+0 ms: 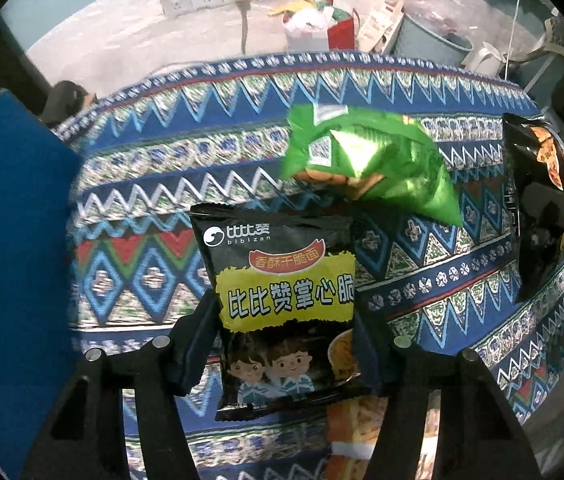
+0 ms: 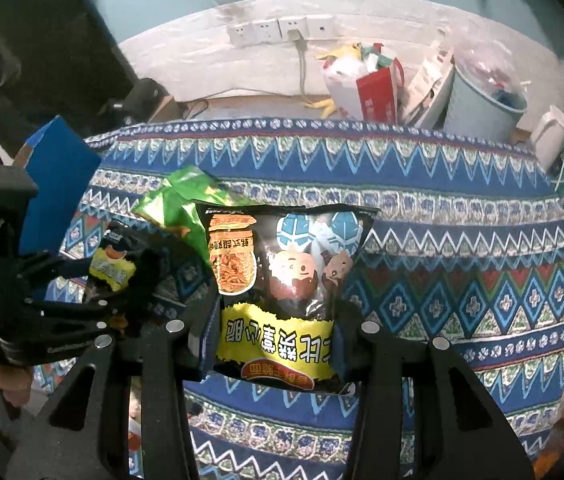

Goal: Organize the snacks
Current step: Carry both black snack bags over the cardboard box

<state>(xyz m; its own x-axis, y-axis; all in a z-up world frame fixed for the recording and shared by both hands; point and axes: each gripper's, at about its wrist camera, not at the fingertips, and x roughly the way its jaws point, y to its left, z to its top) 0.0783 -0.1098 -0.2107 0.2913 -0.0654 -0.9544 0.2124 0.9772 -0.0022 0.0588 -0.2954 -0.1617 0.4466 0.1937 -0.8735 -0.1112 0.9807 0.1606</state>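
Left wrist view: the left gripper (image 1: 287,344) is clamped on a black noodle-snack packet (image 1: 282,304), held upright and lifted above the patterned tablecloth (image 1: 162,184). Right wrist view shows the right gripper (image 2: 274,332) squeezing a second black packet (image 2: 285,280), this one upside down, also off the cloth. Just beyond both lies a green snack bag (image 1: 369,160), crumpled on the cloth, and a blue box (image 1: 14,240) stands at the table's left edge. The step in hand looks like carrying two picked packets toward a collecting place, probably that box. Next, each packet needs moving over the box and letting go without snagging; the green bag is not yet gathered.
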